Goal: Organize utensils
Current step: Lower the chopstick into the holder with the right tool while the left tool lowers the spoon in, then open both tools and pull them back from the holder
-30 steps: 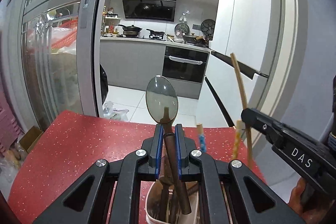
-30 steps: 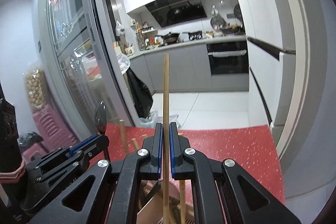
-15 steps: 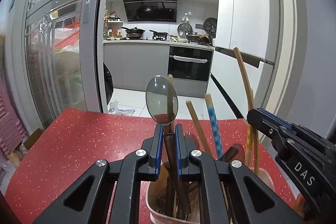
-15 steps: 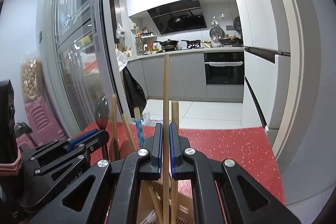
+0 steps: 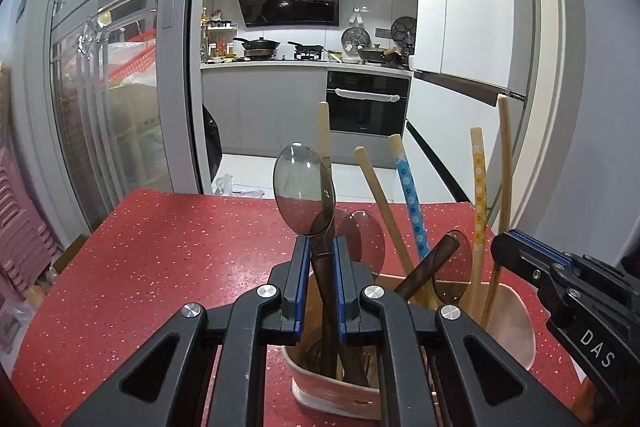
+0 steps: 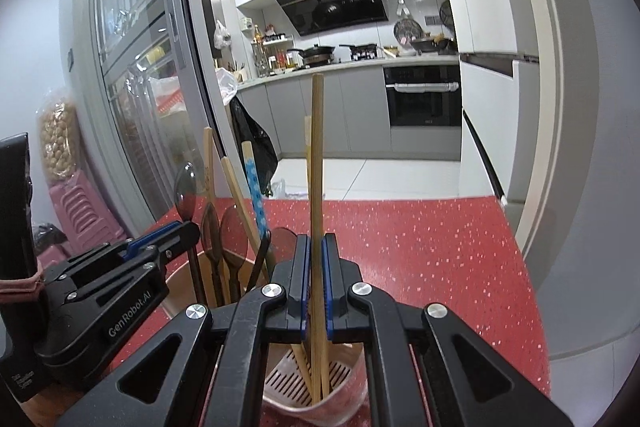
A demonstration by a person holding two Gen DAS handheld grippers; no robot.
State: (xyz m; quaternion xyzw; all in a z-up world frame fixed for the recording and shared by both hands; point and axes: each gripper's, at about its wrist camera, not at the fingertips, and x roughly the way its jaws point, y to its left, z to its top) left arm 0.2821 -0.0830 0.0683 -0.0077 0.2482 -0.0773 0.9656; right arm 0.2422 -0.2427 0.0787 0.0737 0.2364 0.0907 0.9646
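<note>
The red speckled countertop lies bare to the left and beyond the utensil holder, running to a far edge where the white tiled floor of the kitchen begins; on the right it ends near a pale wall. A glass sliding door frames the left side, with grey cabinets and a black oven farther back. The holder, a pale cup with a slotted bottom visible in the right wrist view, stands on the counter directly under both grippers. The left gripper is clamped on the dark handle of a spoon, bowl upward, its handle reaching down into the holder. The right gripper is closed on a bamboo chopstick held upright, its lower end at the slotted bottom. Crowding the holder are more spoons, plain chopsticks, a blue patterned chopstick and a yellow patterned one, leaning between the two grippers.
</note>
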